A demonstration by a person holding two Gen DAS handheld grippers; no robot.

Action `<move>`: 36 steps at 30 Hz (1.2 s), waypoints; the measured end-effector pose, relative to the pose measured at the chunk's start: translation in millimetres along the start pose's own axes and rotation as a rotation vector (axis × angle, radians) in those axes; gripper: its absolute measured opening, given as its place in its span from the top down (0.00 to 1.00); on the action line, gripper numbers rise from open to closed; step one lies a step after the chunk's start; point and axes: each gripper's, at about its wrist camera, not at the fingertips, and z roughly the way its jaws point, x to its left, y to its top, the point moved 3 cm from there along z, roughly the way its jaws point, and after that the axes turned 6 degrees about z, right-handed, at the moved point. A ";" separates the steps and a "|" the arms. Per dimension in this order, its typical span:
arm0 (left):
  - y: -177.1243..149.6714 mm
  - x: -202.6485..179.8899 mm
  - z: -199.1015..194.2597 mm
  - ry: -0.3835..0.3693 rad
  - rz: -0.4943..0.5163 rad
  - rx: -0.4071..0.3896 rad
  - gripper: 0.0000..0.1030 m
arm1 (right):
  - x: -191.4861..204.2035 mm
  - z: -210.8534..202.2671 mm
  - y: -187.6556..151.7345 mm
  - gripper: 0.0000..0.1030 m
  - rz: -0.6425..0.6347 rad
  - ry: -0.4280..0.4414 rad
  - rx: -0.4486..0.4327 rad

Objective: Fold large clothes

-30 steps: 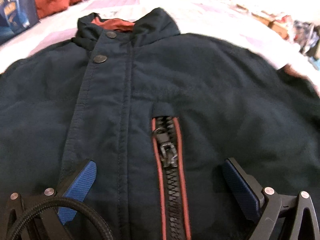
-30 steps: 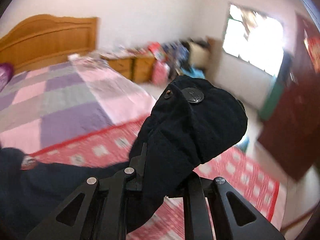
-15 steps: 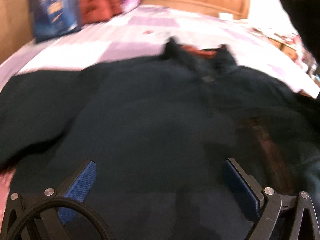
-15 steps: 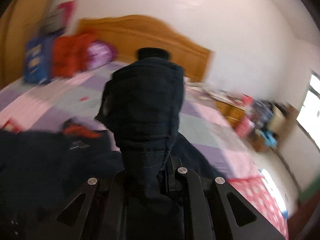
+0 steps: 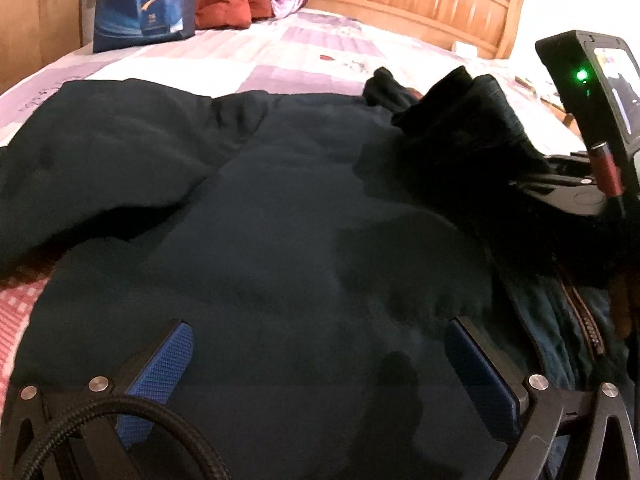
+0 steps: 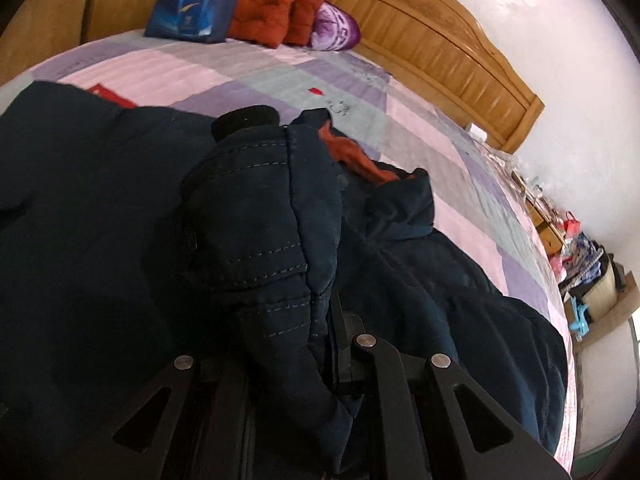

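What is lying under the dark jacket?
The jacket lies on a checked bedspread, pink and purple around it. What is directly beneath stays covered.

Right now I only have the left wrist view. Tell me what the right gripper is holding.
Observer: The right gripper is shut on a sleeve of the dark jacket.
Operator: Describe the sleeve end.
Observer: A black cuff tops it, stitched seams below.
Operator: Report what lies past the collar.
Observer: The collar shows rust lining; beyond it is checked bedding, then the headboard.
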 end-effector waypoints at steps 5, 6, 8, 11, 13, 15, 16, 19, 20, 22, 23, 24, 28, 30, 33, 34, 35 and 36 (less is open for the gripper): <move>0.2 2.7 2.7 -0.001 -0.005 0.017 0.00 | 3.1 2.5 -11.0 0.76 0.036 0.035 0.052; 0.4 2.5 3.2 0.001 -0.004 0.019 0.00 | 0.7 -0.1 -10.5 0.74 0.068 0.058 0.063; -0.1 1.8 3.7 0.006 0.001 0.021 0.00 | -4.7 -8.0 -11.1 0.64 0.124 0.117 0.080; -1.1 0.3 6.5 0.015 0.006 0.030 0.00 | -5.9 -24.1 -16.2 0.19 0.174 0.241 0.080; -2.4 -0.9 7.3 0.023 0.014 0.033 0.00 | -5.1 -34.7 -21.5 0.18 0.155 0.242 0.059; -3.4 -2.4 6.2 0.025 0.021 0.030 0.00 | -11.7 -45.3 -27.0 0.18 0.183 0.256 0.051; -3.4 -2.7 5.8 0.027 0.023 0.030 0.00 | -17.8 -49.7 -29.2 0.18 0.209 0.265 0.048; -1.5 -3.4 3.9 0.031 0.028 0.036 0.00 | -46.3 -77.4 -33.7 0.18 0.301 0.312 -0.011; 1.3 -3.8 1.8 0.033 0.031 0.035 0.00 | -56.9 -88.3 -35.8 0.18 0.318 0.302 -0.036; 11.6 -6.5 -4.1 0.033 0.042 0.028 0.00 | -81.0 -101.2 -41.2 0.18 0.340 0.243 -0.075; 17.3 -8.4 -5.0 0.030 0.045 0.027 0.00 | -97.3 -105.3 -46.1 0.18 0.352 0.179 -0.095; 26.6 -12.4 -5.9 0.021 0.049 0.023 0.00 | -114.6 -105.1 -51.0 0.18 0.364 0.103 -0.101; 73.3 -42.3 -0.9 0.003 0.116 -0.032 0.00 | -185.5 -84.8 -68.6 0.18 0.495 -0.062 -0.056; 101.5 -64.4 5.7 -0.034 0.121 -0.073 0.00 | -216.2 -70.0 -77.8 0.18 0.563 -0.111 -0.036; 135.7 -102.8 24.6 -0.084 0.114 -0.106 0.00 | -234.1 -43.1 -85.5 0.18 0.579 -0.125 0.012; 144.9 -116.3 35.0 -0.088 0.101 -0.124 0.00 | -235.1 -34.4 -89.2 0.18 0.576 -0.117 0.037; 149.3 -122.2 44.1 -0.089 0.081 -0.133 0.00 | -233.4 -21.0 -95.4 0.18 0.580 -0.089 0.079; 151.2 -126.2 56.4 -0.082 0.047 -0.135 0.00 | -231.3 -8.7 -102.4 0.18 0.577 -0.076 0.109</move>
